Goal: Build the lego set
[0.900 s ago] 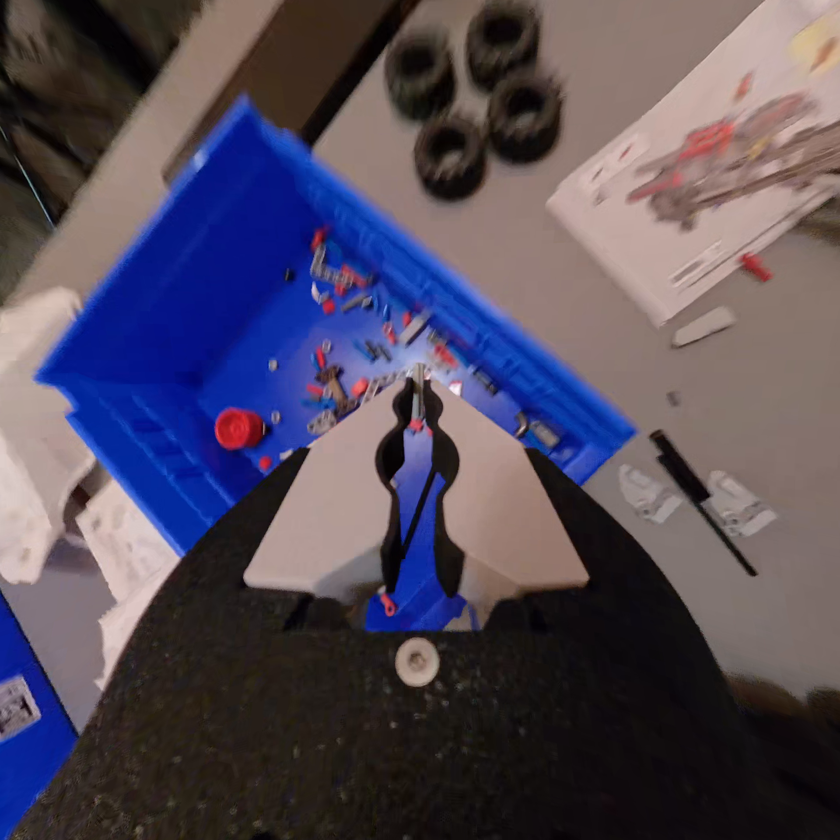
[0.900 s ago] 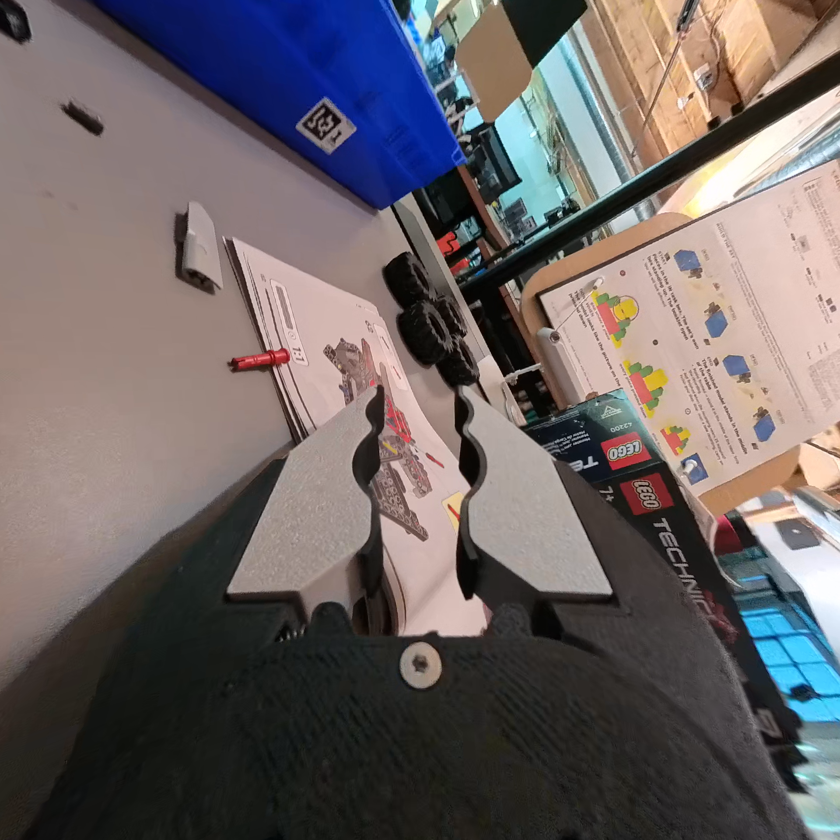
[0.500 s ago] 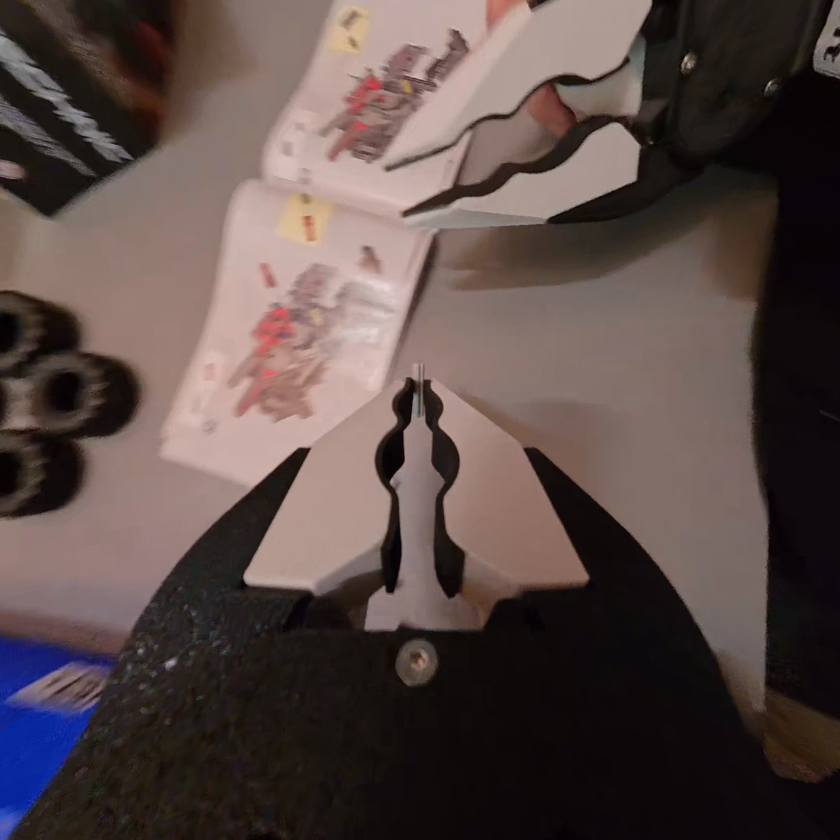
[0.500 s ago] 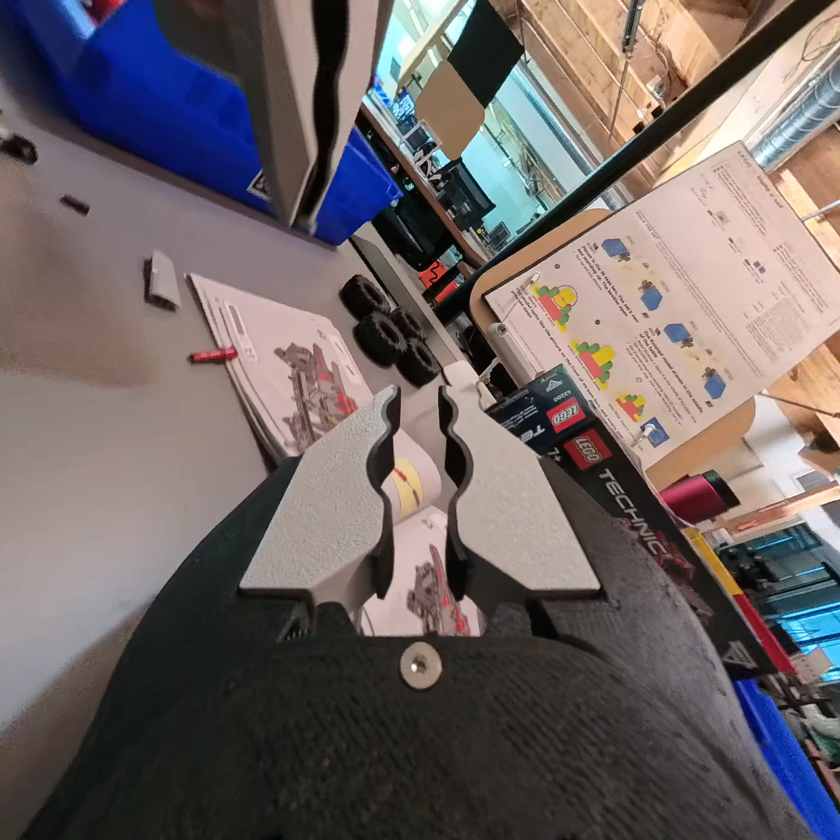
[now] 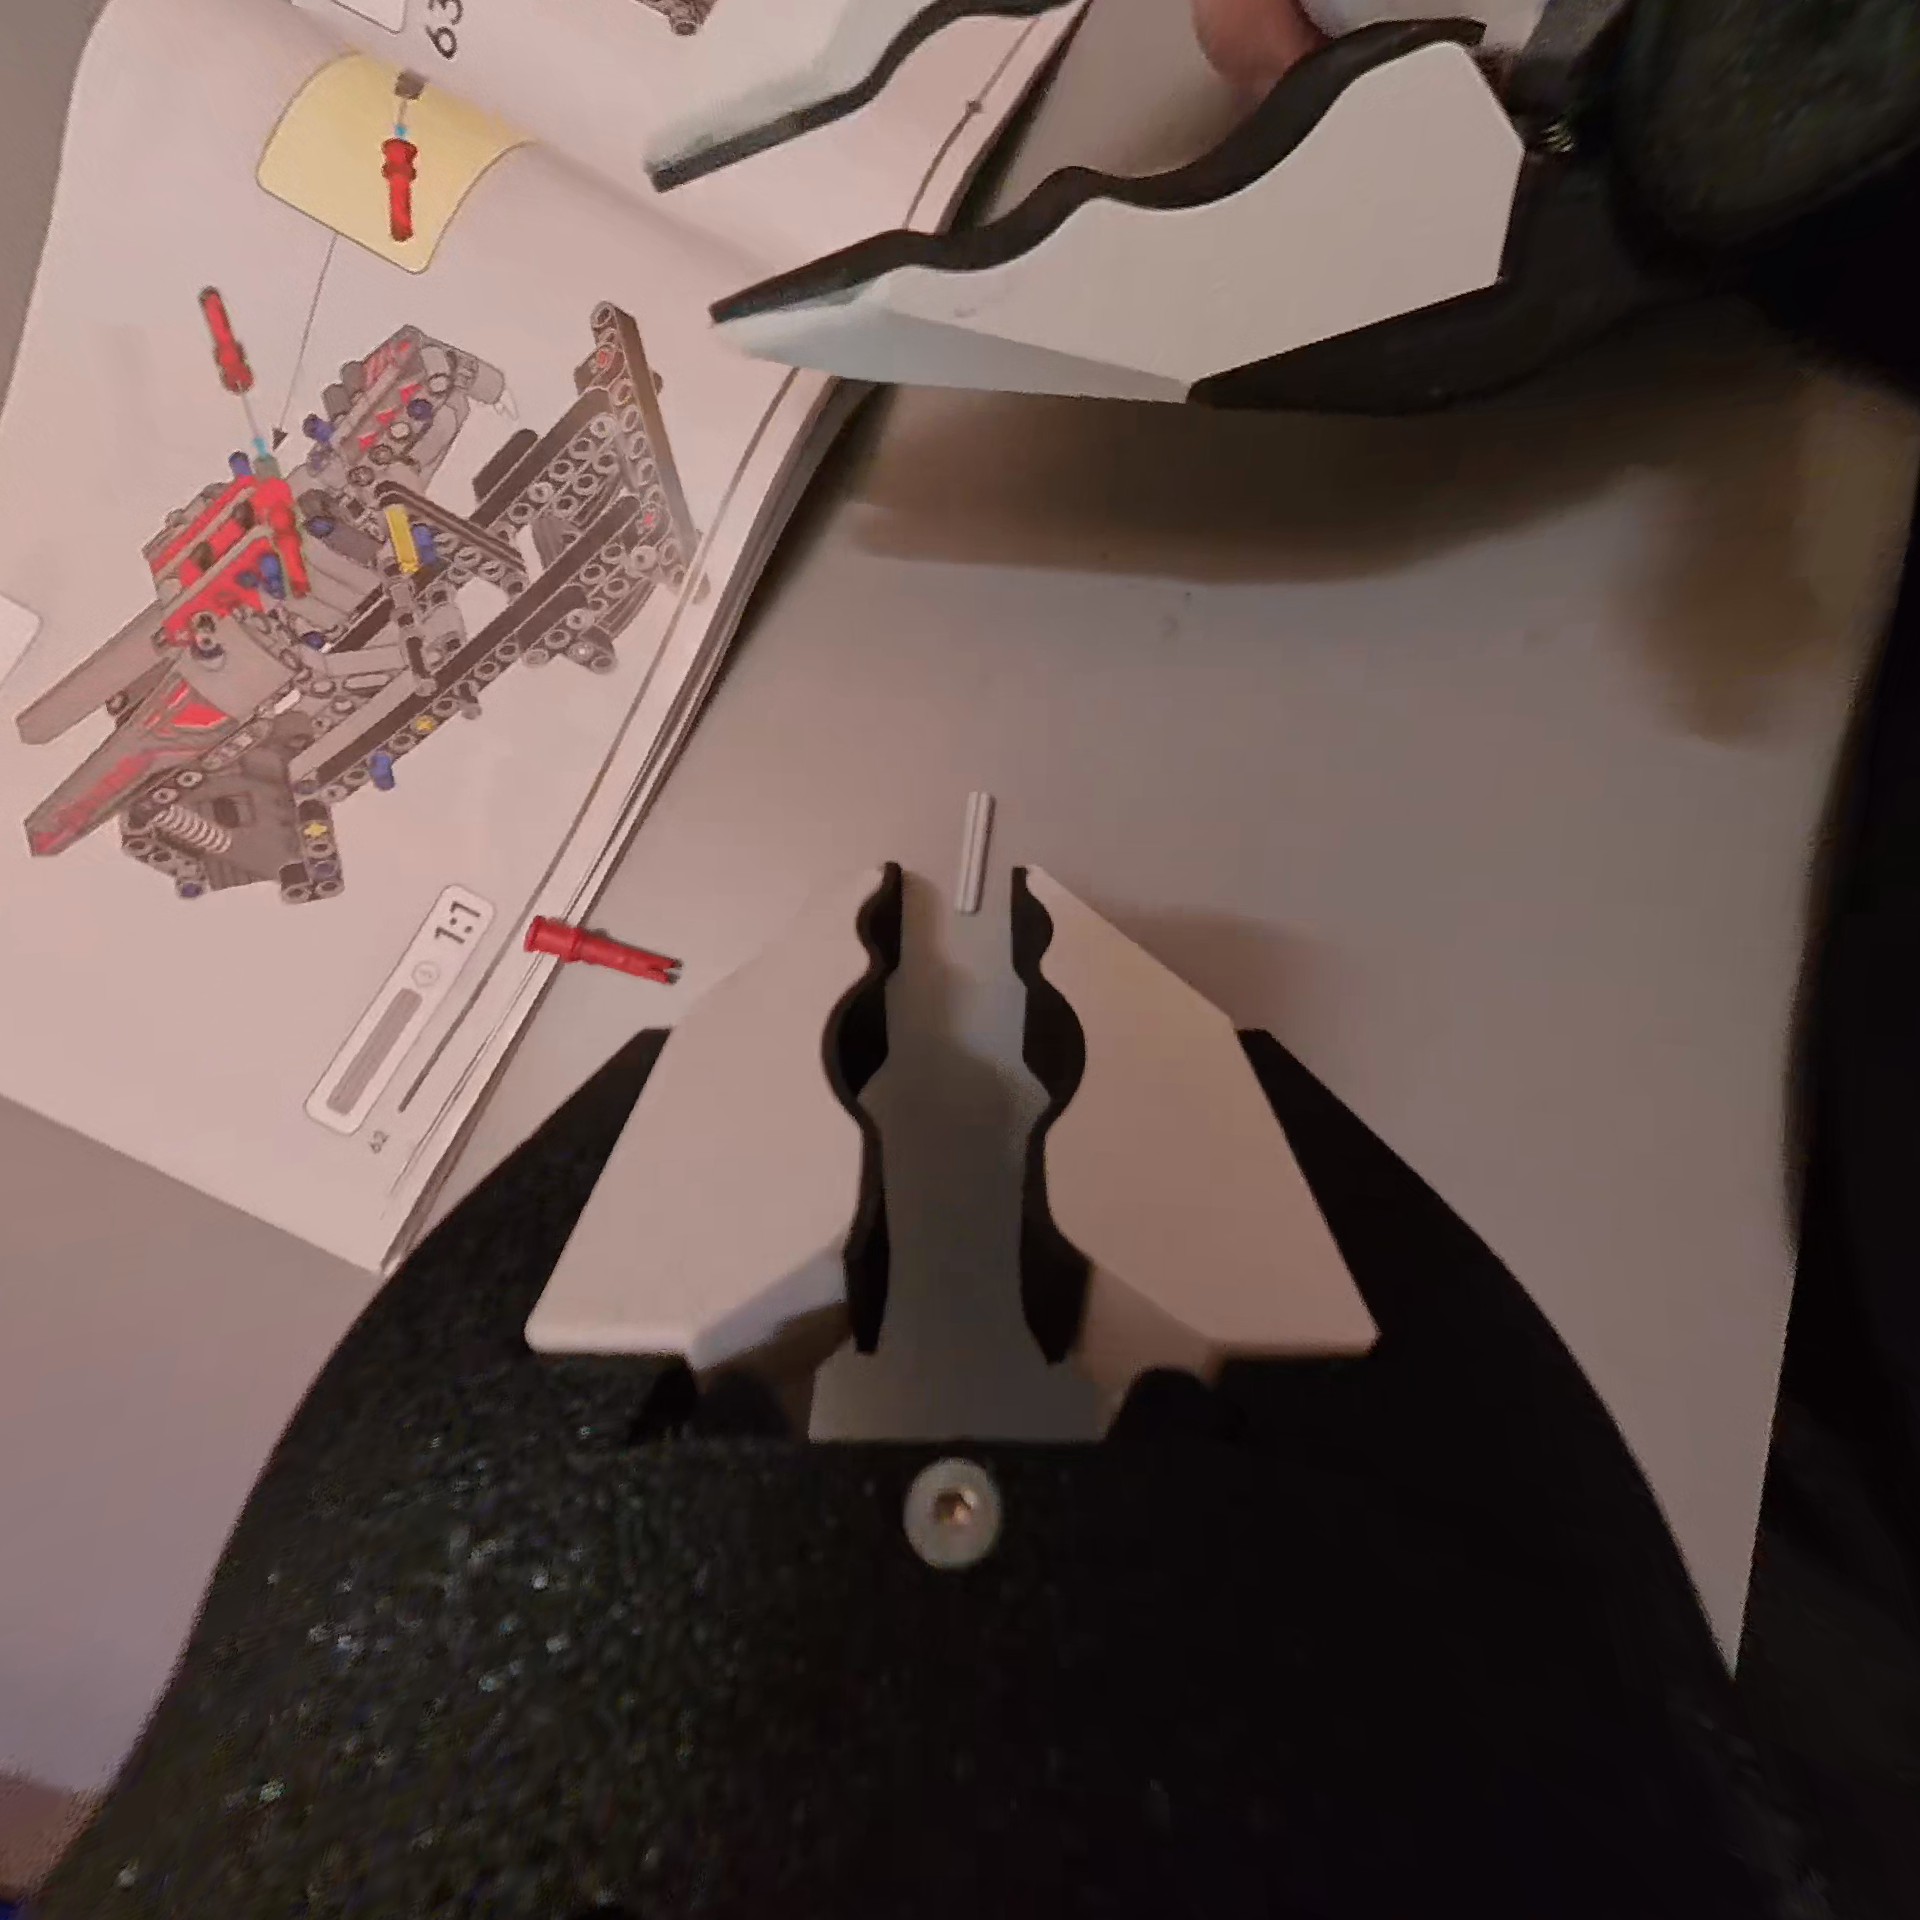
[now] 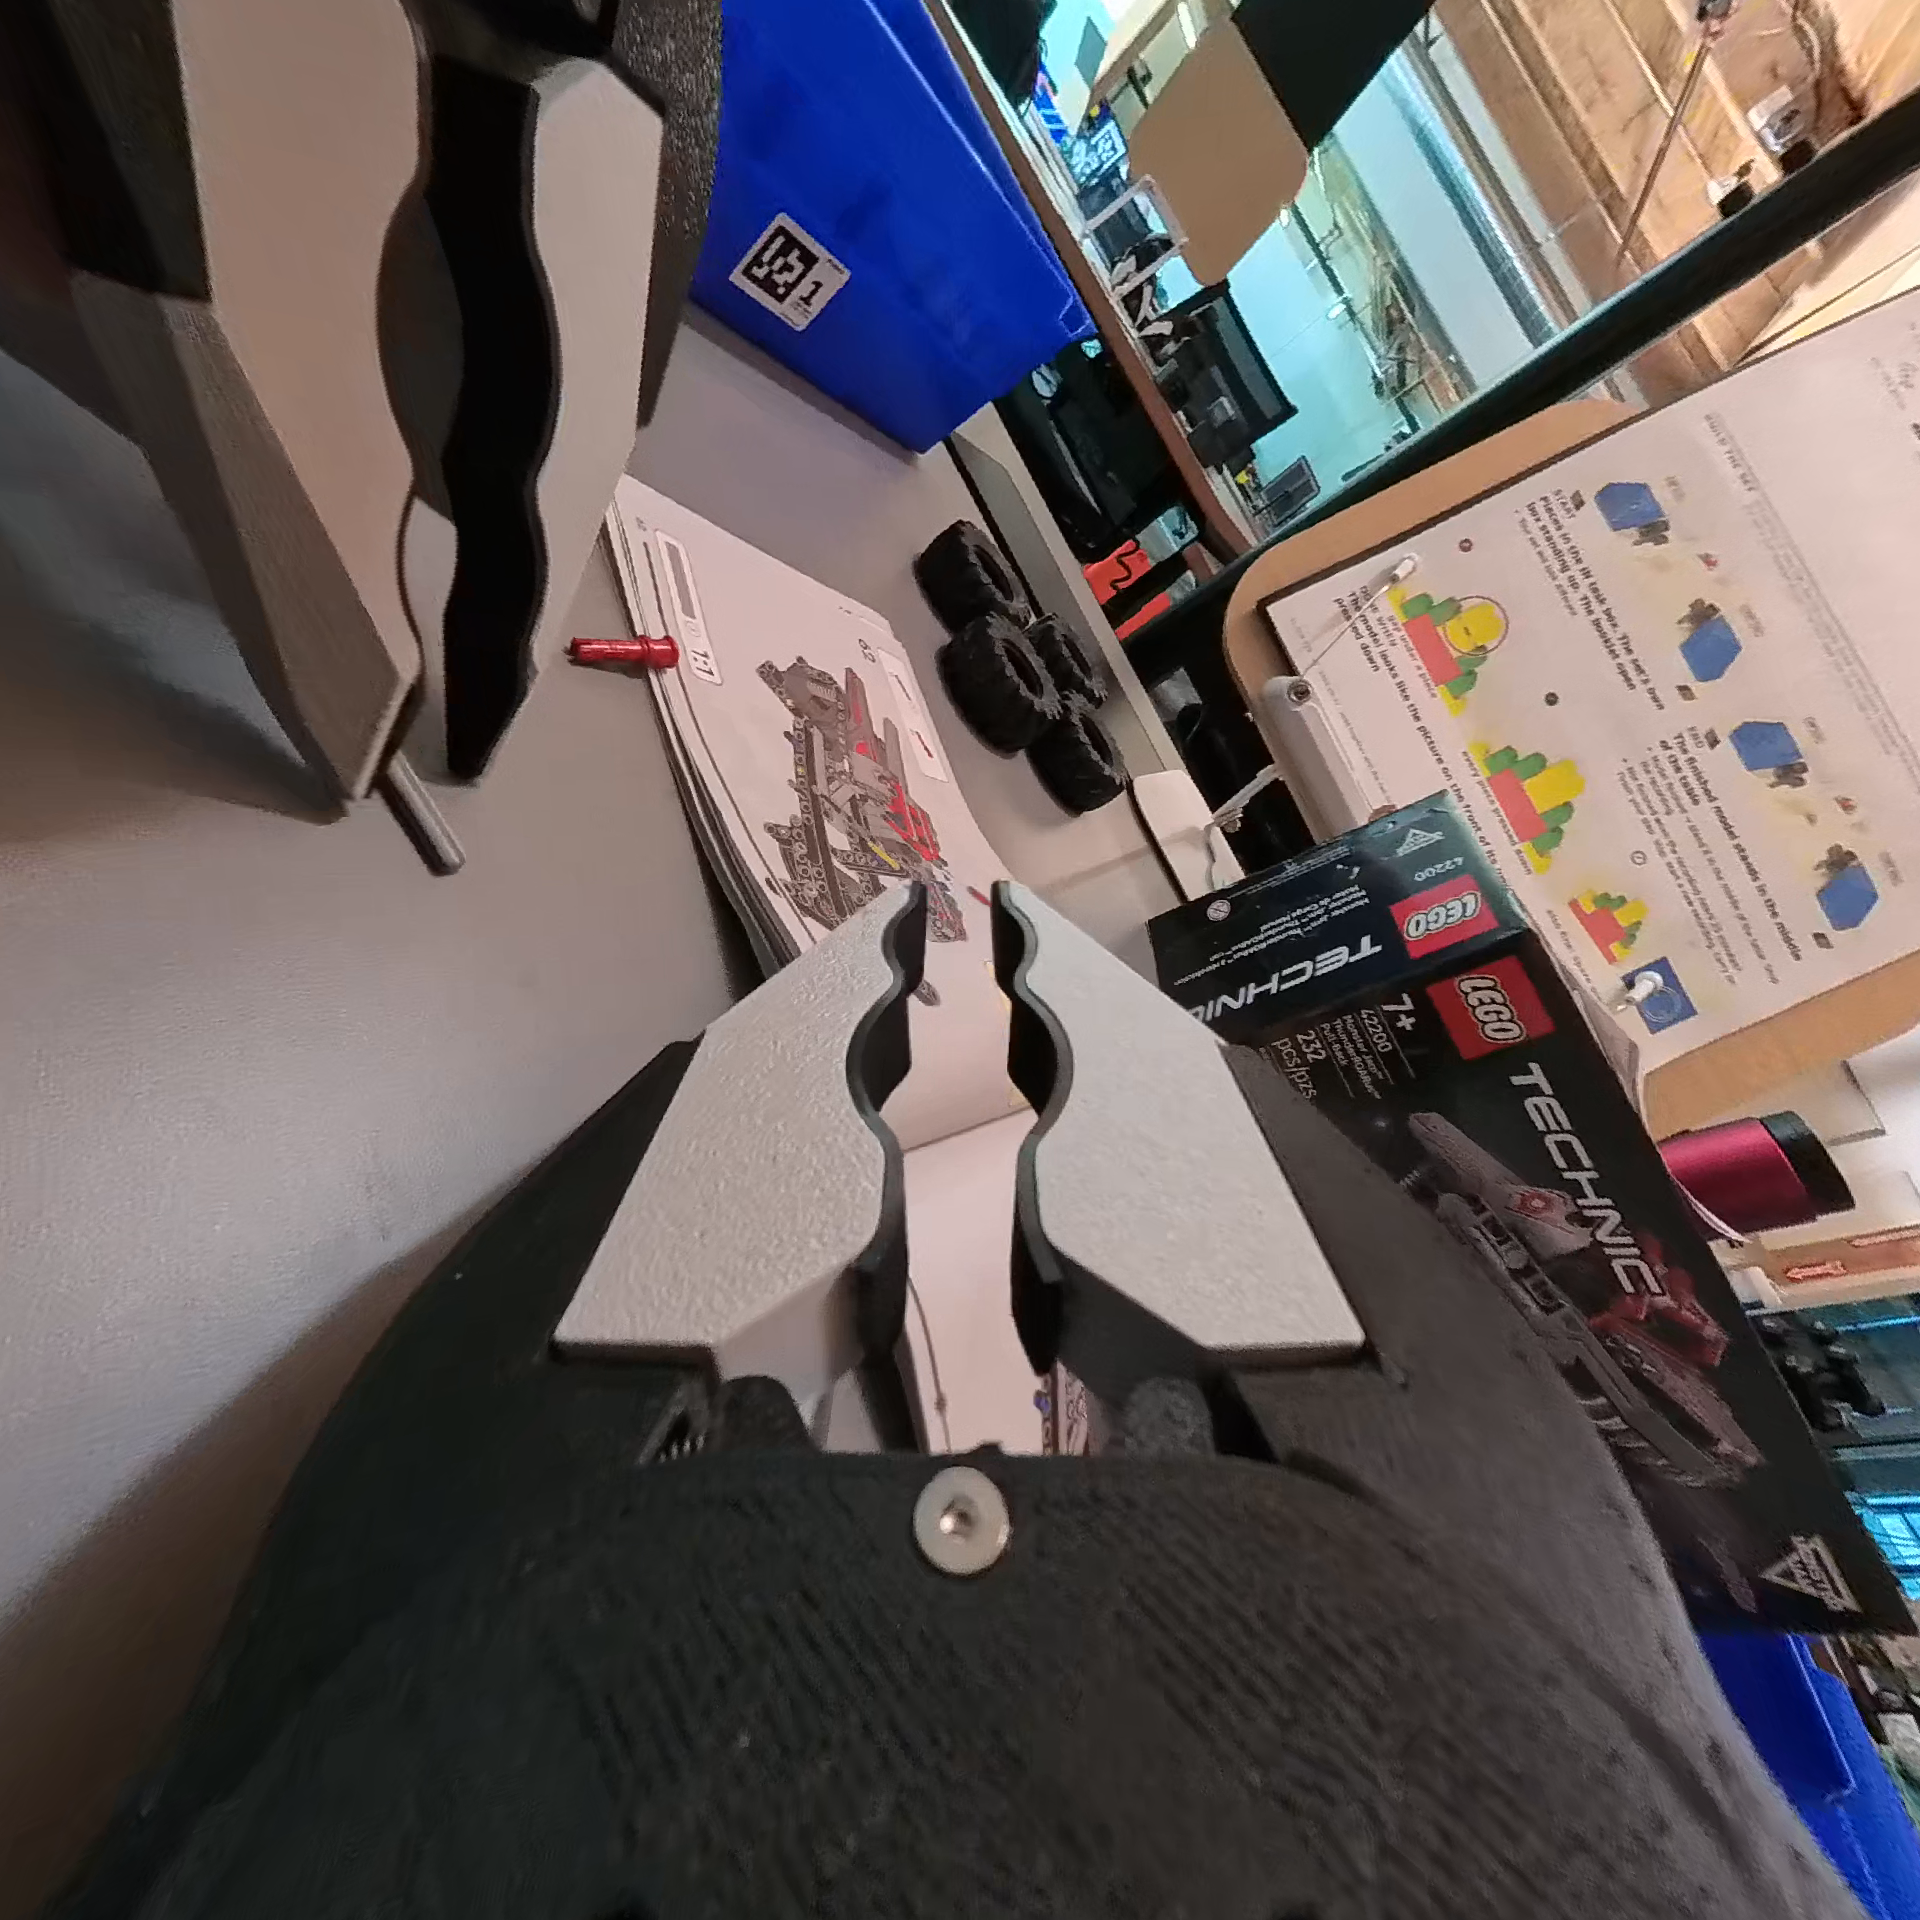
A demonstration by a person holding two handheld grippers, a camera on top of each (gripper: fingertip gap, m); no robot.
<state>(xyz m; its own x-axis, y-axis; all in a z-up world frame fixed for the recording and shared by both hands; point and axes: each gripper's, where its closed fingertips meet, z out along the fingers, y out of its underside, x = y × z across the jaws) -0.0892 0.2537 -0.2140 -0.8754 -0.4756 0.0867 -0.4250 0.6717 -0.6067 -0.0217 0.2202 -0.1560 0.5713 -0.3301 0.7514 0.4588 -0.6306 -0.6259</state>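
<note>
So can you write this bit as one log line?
left gripper: open, over grey rod on table | right gripper: open, empty | red pin: beside booklet

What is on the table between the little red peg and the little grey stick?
Nothing but bare grey table lies between the red peg and the grey stick; the left wrist view shows it best.

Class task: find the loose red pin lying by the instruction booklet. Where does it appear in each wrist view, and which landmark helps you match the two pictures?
Left wrist view: red pin lies left of centre, at the instruction booklet's edge, left of the left gripper.
Right wrist view: red pin lies upper left, at the booklet's near corner.
Shared landmark: the booklet's open page showing the grey and red model.
</note>
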